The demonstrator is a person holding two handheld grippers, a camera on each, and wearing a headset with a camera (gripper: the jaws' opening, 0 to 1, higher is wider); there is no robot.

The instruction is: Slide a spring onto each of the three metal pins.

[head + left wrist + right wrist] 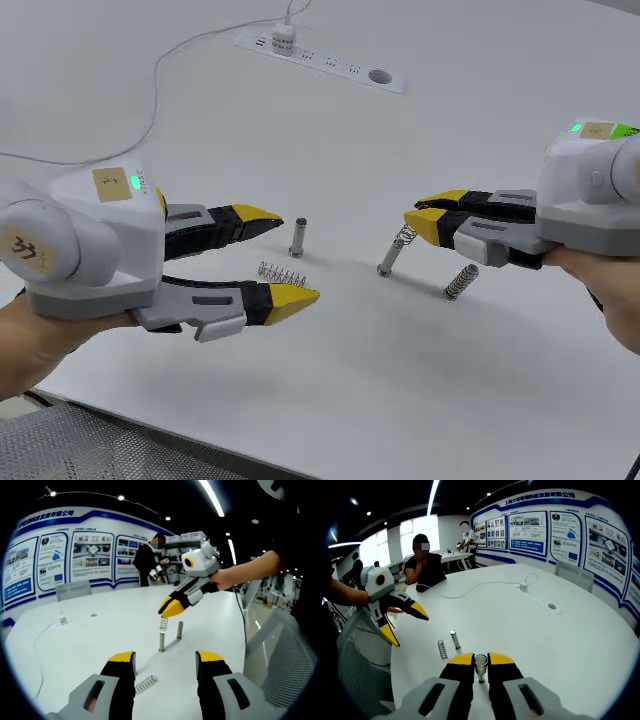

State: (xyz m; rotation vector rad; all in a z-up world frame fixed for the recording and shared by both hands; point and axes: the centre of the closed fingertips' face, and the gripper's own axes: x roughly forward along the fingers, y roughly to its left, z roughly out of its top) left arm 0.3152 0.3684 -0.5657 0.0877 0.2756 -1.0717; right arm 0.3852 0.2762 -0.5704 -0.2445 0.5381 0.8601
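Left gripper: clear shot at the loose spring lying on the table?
Probably yes. The left gripper is open, and the loose spring lies flat just ahead of its jaws with nothing between. The bare pin stands beside it; the right gripper is well clear.

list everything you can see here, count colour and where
pin: 3, silver, mid table; one upright and bare, one under the right gripper, one further right
spring: 3, silver; one loose by the left gripper, one on the held pin, one on the rightmost pin
power strip: 1, white, far side of the table
plug: 1, white, in the strip, with a cable
table: 1, white
posters: several, blue and white, back wall
people: 2, background
left gripper: grey, yellow tips, open
right gripper: same colours, shut on a spring
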